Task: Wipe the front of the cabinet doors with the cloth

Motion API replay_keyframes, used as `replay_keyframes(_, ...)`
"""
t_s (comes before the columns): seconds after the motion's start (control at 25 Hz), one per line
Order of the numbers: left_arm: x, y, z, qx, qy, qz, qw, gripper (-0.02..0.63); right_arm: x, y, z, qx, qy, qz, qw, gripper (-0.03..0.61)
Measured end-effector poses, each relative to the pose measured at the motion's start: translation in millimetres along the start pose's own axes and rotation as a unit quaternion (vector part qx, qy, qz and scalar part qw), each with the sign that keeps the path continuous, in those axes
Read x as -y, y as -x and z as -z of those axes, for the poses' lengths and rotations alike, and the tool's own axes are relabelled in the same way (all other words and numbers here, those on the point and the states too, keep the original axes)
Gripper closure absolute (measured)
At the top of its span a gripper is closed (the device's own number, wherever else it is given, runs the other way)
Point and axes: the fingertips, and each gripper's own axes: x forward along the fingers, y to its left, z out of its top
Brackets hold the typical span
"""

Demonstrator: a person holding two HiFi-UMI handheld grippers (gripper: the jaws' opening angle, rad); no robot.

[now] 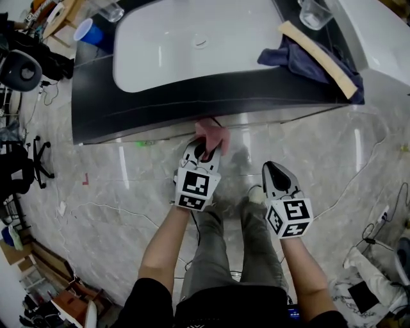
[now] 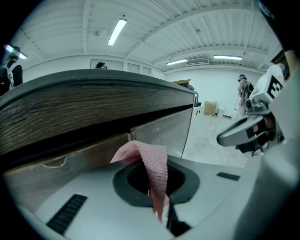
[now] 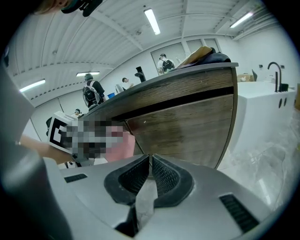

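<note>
The pink cloth [image 1: 212,135] is pinched in my left gripper [image 1: 208,146], which is shut on it right at the front of the wooden cabinet doors [image 1: 192,130] under the dark countertop. In the left gripper view the cloth [image 2: 151,167] droops over the jaws of the left gripper [image 2: 157,187], with the wood door [image 2: 65,161] just beyond. My right gripper [image 1: 273,169] hangs lower right, away from the cabinet. It is the right gripper [image 3: 150,159] with jaws shut on nothing, facing a wood door [image 3: 187,126].
A white basin [image 1: 192,38] sits in the dark countertop [image 1: 96,96]. On top are a blue cup [image 1: 90,32], two glasses [image 1: 314,13], and a dark blue cloth [image 1: 301,57] under a wooden strip [image 1: 318,59]. Cables [image 1: 365,160] cross the marble floor; an office chair [image 1: 25,160] stands left.
</note>
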Motion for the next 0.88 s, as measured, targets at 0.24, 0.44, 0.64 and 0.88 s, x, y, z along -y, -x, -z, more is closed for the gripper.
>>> replay_keyframes(0.24,-13.0,35.1,32.0,-0.015,0.016,-0.015,0.9997,0.601,-34.0,-16.9,2.8,-0.010,0.020,-0.027,0.999,0.535)
replay_keyframes(0.44,-40.9,68.8,61.7,-0.023,0.038,-0.038,0.9983,0.601,-73.9,-38.5,9.1,-0.021,0.040,-0.051,0.998,0.535)
replay_keyframes(0.64,-79.2,105.6,92.2,-0.028,0.059,-0.068,0.9955,0.601,-114.9,-61.0,20.2,-0.037,0.058,-0.067,0.995,0.535)
replay_keyframes(0.88,-127.7,141.0,127.8,-0.033,0.082,-0.104,0.9906,0.601,-160.6,-92.9,31.5,-0.054,0.079,-0.085,0.992,0.535)
